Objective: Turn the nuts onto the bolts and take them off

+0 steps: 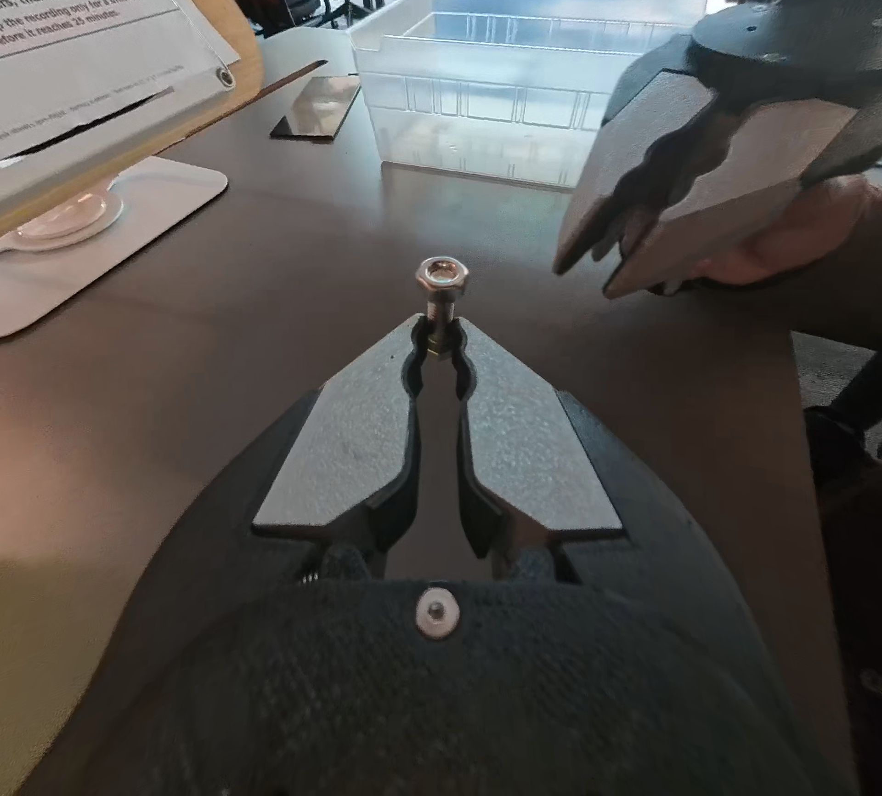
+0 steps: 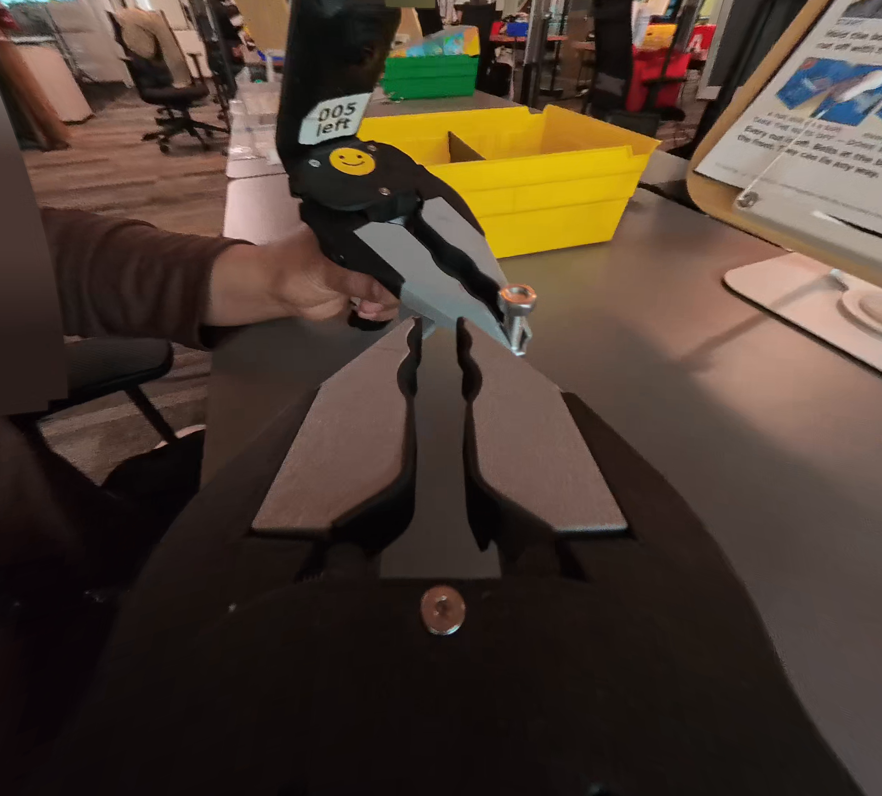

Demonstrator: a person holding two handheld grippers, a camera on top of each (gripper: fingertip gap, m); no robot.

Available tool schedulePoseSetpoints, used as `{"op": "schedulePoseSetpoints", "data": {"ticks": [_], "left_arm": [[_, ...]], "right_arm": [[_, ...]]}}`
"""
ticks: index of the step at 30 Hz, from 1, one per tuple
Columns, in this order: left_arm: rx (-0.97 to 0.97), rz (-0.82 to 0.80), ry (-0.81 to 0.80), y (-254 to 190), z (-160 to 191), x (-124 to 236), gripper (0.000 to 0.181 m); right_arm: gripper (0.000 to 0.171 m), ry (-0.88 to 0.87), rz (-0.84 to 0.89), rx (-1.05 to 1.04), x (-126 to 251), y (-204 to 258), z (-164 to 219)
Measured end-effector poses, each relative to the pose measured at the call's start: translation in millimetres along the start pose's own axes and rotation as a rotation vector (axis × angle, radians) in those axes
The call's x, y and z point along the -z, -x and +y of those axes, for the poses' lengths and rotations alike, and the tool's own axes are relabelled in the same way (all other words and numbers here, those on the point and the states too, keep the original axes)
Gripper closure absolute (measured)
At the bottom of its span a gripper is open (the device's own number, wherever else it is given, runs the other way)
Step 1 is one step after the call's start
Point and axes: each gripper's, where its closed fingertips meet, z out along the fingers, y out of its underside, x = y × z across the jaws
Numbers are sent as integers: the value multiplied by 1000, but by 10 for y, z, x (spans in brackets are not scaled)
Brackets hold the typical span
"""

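Observation:
My left gripper (image 1: 439,334) is shut on the lower end of a silver bolt (image 1: 440,312) and holds it upright above the dark table (image 1: 286,295). A silver hex nut (image 1: 442,279) sits on the bolt's top end. In the right wrist view the left gripper (image 2: 513,336) shows with the bolt (image 2: 516,325) and nut (image 2: 517,295). My right gripper (image 2: 439,326) is empty, its jaws a narrow gap apart, just left of and below the bolt. In the left wrist view it (image 1: 583,281) hovers to the right of the nut, apart from it.
A clear plastic bin (image 1: 477,114) stands behind the bolt, and a yellow divided bin (image 2: 534,200) stands farther along the table. An instruction sheet on a wooden stand (image 1: 86,37) with a white base (image 1: 152,209) is at the left. A black flat plate (image 1: 317,107) lies near the clear bin. Tip to tip, the grippers are about 6 cm apart.

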Motion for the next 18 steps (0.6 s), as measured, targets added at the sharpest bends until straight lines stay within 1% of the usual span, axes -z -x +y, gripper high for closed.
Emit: {"op": "schedulePoseSetpoints", "data": {"ticks": [3,4,7,8,9,10,11,12,13,14,16,18], "left_arm": [[-16,16,2,-52,-5,-16,174],[-25,29,1,-87,-10,-24,174],[-55,97,-14,-235,-36,-35,174],[-50,96,-6,-239,-25,-46,174],[-31,81,3,-204,-9,-57,174],[1,55,5,-136,0,-55,174],[37,22,2,-45,6,-39,174],[71,-2,-7,46,4,-10,174],[100,-5,-19,102,-1,20,174],[115,1,-29,130,-7,44,174],[92,10,-37,110,-25,58,174],[48,52,-32,-20,-39,19,174]], "right_arm": [[144,35,117,3,-13,-203,69],[137,38,126,-17,-35,-235,82],[120,32,100,-70,-115,-242,80],[118,34,72,-76,-135,-204,77],[125,33,30,-78,-136,-132,66],[124,38,24,-83,-124,-117,77],[139,51,12,-92,-100,-105,108],[171,45,-116,-125,-66,64,110],[164,11,-187,-192,-34,140,68],[156,-19,-184,-234,-15,107,48],[142,-36,-117,-222,13,-18,37],[134,-52,-45,-171,36,-117,1]]}}
